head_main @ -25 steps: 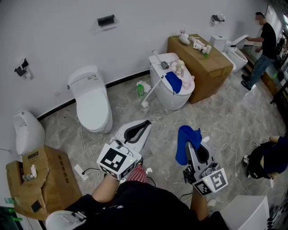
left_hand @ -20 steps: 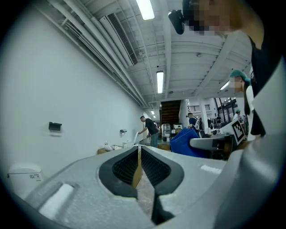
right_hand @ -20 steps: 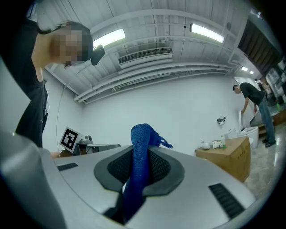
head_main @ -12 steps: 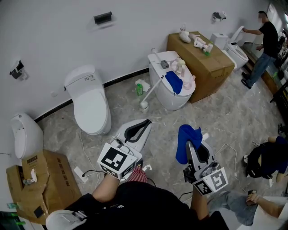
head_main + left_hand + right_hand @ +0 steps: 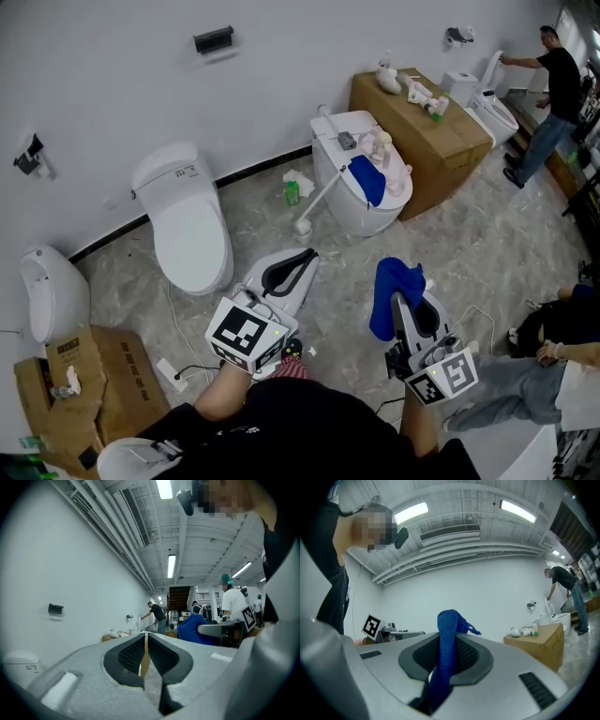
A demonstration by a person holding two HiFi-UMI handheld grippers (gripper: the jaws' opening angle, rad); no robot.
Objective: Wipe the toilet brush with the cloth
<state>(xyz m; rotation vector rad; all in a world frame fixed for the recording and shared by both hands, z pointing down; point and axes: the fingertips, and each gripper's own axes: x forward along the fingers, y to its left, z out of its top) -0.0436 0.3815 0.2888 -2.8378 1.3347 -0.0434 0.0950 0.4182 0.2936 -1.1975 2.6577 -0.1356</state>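
The toilet brush (image 5: 319,195) is leaning on the toilet (image 5: 352,217), head on the floor and handle up, well apart from both claws. My right gripper (image 5: 400,302) is clamping the blue cloth (image 5: 394,281), its free end bunching above the jaws, ready for wiping. My left gripper (image 5: 292,270) is riding closed and empty, presumably for the handle. A green bottle (image 5: 292,190) is standing near the brush head and may be crowding that reach.

I am logging the marbled floor (image 5: 487,234) carrying a left toilet (image 5: 187,225), a right toilet (image 5: 361,192) with the toilet brush (image 5: 315,201) tilting against it, a green bottle (image 5: 292,190), a large box (image 5: 427,141) and a torn box (image 5: 89,389).
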